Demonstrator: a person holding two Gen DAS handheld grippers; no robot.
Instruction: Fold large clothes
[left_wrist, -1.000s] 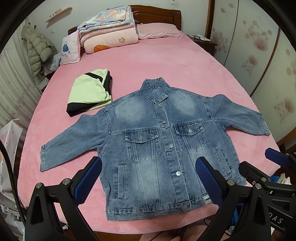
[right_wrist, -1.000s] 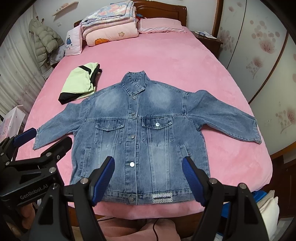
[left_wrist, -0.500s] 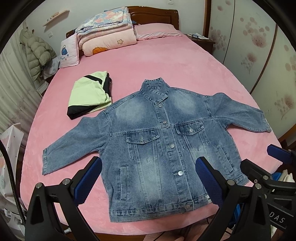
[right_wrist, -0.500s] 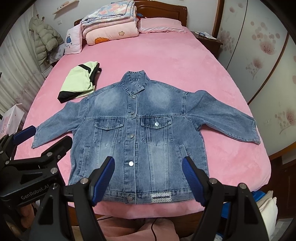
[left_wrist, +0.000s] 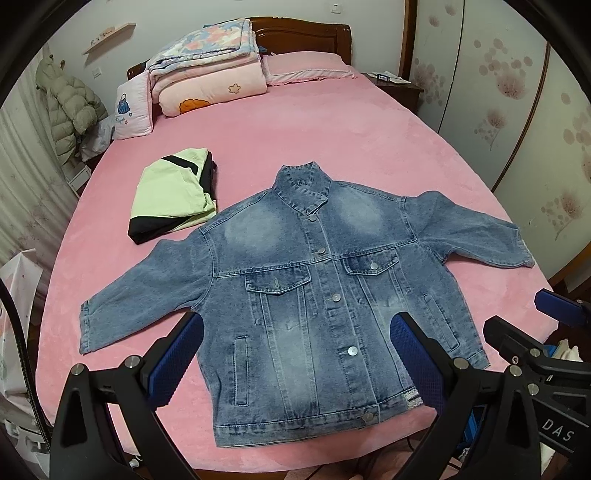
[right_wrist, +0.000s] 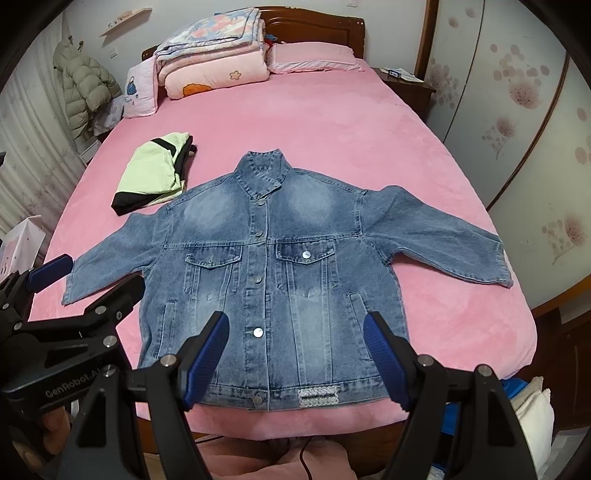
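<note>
A blue denim jacket (left_wrist: 295, 288) (right_wrist: 273, 280) lies flat and buttoned on the pink bed, front up, collar away from me, both sleeves spread out to the sides. My left gripper (left_wrist: 295, 354) hovers open above the jacket's near hem, holding nothing. My right gripper (right_wrist: 295, 354) is also open and empty above the hem, near the white label (right_wrist: 318, 397). In the left wrist view the right gripper's body (left_wrist: 546, 362) shows at the right edge; in the right wrist view the left gripper's body (right_wrist: 66, 332) shows at the left.
A folded light-green and black garment (left_wrist: 173, 195) (right_wrist: 155, 173) lies left of the jacket's collar. Stacked quilts and pillows (left_wrist: 210, 81) sit at the headboard. A puffer coat (left_wrist: 70, 107) hangs at the left, wardrobe doors (right_wrist: 517, 92) stand at the right, a nightstand (left_wrist: 395, 85) beyond.
Both grippers have drifted slightly; the jacket sits a little further right and up in the left wrist view. The jacket itself has not moved, and both grippers stay open.
</note>
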